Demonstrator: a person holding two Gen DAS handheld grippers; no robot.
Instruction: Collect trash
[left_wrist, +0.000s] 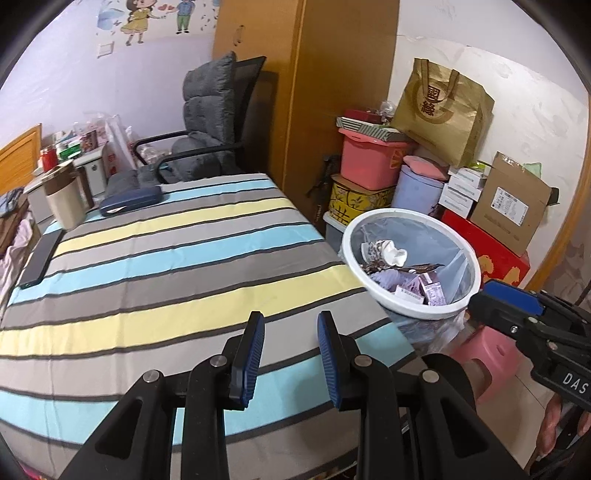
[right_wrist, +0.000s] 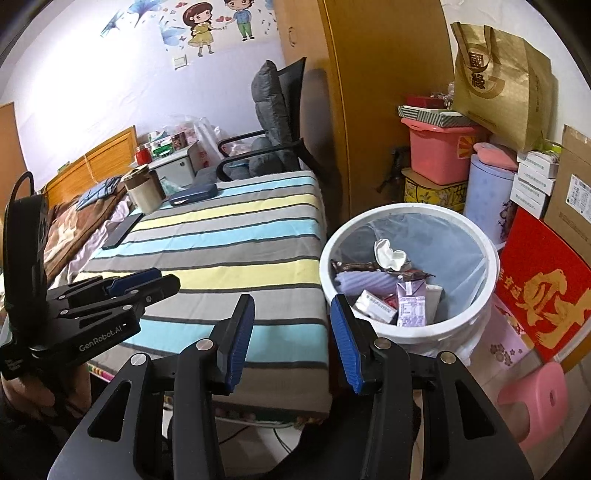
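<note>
A white trash bin with a clear liner stands beside the striped bed. Inside lie a crumpled white tissue, a purple carton and other wrappers. My left gripper hovers over the bed's near edge, slightly open with nothing between its blue pads. My right gripper stands open and empty at the bed's corner, just left of the bin. Each wrist view shows the other gripper: the right gripper by the bin's near rim, the left gripper over the bed.
On the bed lie a dark phone, a blue case and a beige container. A grey office chair stands behind. Stacked boxes and a paper bag crowd the wall behind the bin. A pink stool sits below.
</note>
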